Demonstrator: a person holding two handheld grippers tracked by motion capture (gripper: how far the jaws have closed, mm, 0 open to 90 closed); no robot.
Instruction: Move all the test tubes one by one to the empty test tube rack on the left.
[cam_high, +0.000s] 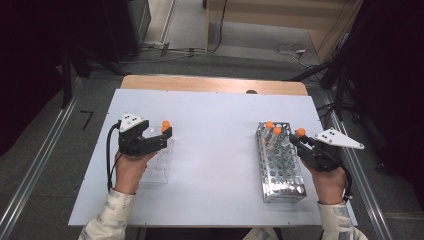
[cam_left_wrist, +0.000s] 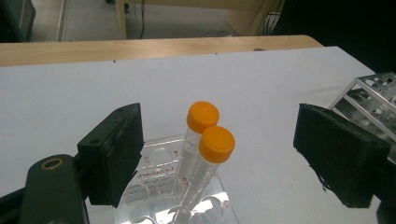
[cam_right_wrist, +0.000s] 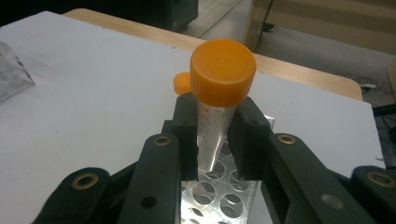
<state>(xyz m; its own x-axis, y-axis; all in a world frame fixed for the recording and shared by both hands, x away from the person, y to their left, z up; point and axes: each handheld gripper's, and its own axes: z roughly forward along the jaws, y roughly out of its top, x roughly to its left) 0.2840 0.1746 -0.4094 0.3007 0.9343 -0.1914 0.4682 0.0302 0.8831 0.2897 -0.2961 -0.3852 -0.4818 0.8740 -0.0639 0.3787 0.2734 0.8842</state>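
Left hand-held gripper (cam_high: 165, 136) sits near the counter's (cam_high: 215, 150) left edge, jaws spread wide around two orange-capped tubes (cam_left_wrist: 205, 140) standing in a clear plastic rack (cam_left_wrist: 159, 186), touching neither. Broad bare counter lies between the racks. Metal rack (cam_high: 280, 165) stands near the right edge. Right hand-held gripper (cam_right_wrist: 215, 140) is clamped on an orange-capped tube (cam_right_wrist: 219, 98), held above the metal rack's far end.

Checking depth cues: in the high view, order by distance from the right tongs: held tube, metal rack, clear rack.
1. Orange-capped tube, clamped in the right tongs.
2. Metal rack, just beside them, toward the table's middle.
3. Clear rack, far across the table, under the left tongs.
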